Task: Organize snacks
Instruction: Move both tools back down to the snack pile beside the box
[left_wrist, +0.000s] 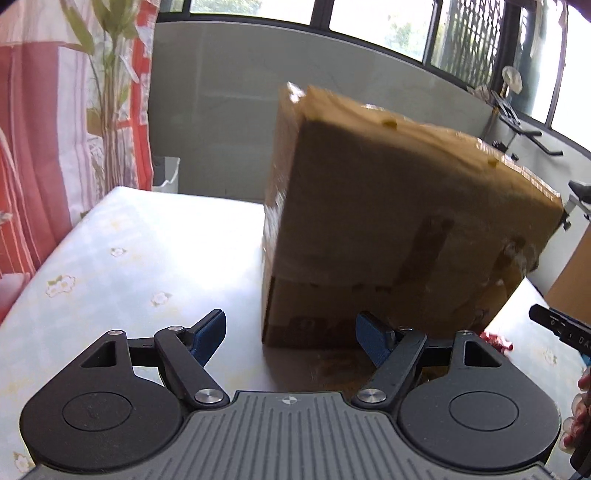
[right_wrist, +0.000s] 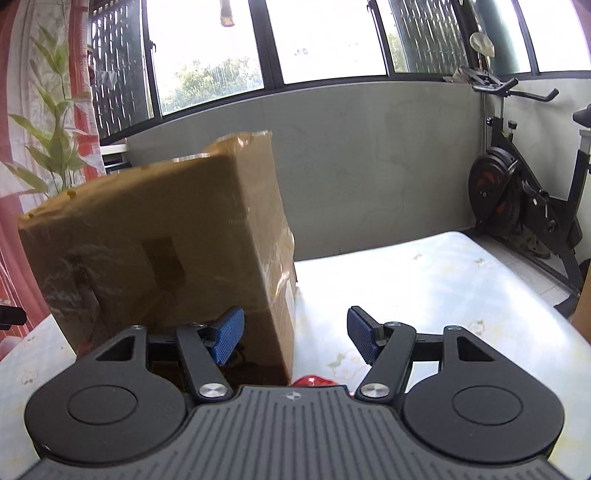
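Observation:
A tall brown cardboard box (left_wrist: 399, 221) stands on the table with the floral white cloth (left_wrist: 129, 258); the right wrist view has the box (right_wrist: 159, 243) at its left. My left gripper (left_wrist: 291, 338) is open just short of the box's near left corner, nothing between its blue pads. My right gripper (right_wrist: 293, 334) is open by the box's near right corner, with nothing held. A red snack wrapper (right_wrist: 314, 380) peeks out just under the right gripper; the same red wrapper (left_wrist: 496, 341) lies at the box's right foot. The tip of the right gripper (left_wrist: 554, 325) shows at the left view's right edge.
A red and white curtain with leaf print (left_wrist: 55, 129) hangs at the left. An exercise bike (right_wrist: 517, 192) stands beyond the table's right end. A grey low wall with windows (right_wrist: 369, 166) runs behind. A person's hand (left_wrist: 580, 417) is at the far right edge.

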